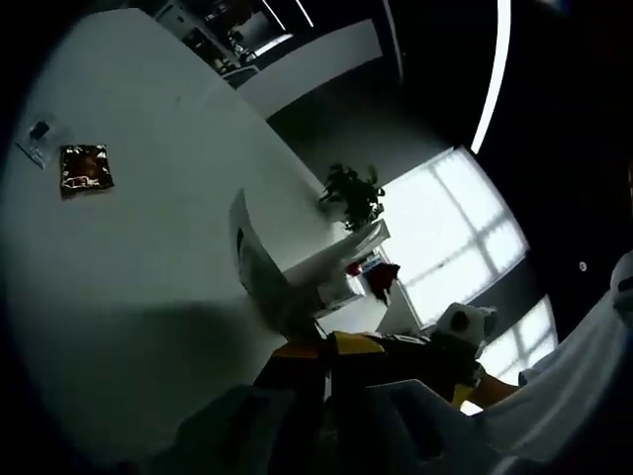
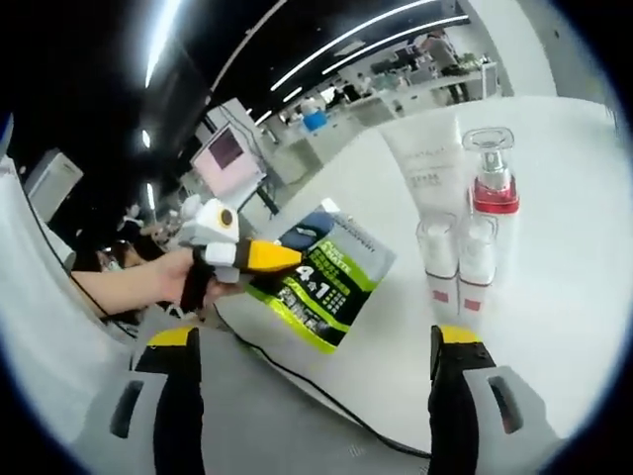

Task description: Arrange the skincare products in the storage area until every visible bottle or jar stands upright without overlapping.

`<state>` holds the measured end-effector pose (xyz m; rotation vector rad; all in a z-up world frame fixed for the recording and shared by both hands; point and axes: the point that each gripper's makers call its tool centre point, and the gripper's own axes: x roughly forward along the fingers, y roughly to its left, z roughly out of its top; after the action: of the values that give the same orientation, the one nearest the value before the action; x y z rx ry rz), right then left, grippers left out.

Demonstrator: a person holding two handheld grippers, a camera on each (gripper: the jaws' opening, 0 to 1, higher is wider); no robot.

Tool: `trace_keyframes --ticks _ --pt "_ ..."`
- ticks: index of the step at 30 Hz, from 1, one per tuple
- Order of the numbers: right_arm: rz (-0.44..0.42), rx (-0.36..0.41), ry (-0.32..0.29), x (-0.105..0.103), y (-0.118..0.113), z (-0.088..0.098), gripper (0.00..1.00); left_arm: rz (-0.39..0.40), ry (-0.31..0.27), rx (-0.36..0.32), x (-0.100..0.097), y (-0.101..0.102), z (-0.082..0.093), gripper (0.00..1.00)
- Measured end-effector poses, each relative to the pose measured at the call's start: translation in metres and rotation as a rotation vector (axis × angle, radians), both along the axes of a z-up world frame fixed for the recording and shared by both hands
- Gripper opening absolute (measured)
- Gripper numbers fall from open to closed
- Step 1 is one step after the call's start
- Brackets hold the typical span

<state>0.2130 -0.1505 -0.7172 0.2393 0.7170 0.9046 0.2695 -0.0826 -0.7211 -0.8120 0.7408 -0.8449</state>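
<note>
Dim and underexposed in the left gripper view, with a cold grey cast over the white table (image 1: 148, 267) and strong backlight from the window (image 1: 465, 233), blown out to pure white. Deep shadow at the bottom, so the jaws there hardly readable, perhaps slightly blurred. Much brighter and evenly lit in the right gripper view, from long ceiling light strips (image 2: 356, 40). Soft glare on the clear bottle cap (image 2: 490, 148). Straight lines bent toward the edges, background soft.

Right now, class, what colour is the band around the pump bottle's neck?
Red, on the pump bottle; clearest in the right gripper view.
</note>
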Motion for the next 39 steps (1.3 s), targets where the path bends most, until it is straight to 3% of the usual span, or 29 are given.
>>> trace_keyframes --ticks 15,22,34,39 --pt "-0.038 -0.038 0.029 -0.002 -0.017 -0.007 1.0 -0.047 0.041 0.098 0.009 -0.01 -0.036 0.0" --pt "-0.061 -0.043 0.032 0.002 -0.03 -0.009 1.0 -0.028 0.119 0.249 0.013 -0.002 -0.073 0.0" --pt "-0.07 -0.041 0.039 0.001 -0.03 -0.011 0.99 -0.03 0.129 0.353 0.024 -0.011 -0.083 0.0" --pt "-0.078 -0.032 0.044 0.001 -0.031 -0.01 0.99 -0.061 0.091 0.422 0.032 -0.007 -0.089 0.01"
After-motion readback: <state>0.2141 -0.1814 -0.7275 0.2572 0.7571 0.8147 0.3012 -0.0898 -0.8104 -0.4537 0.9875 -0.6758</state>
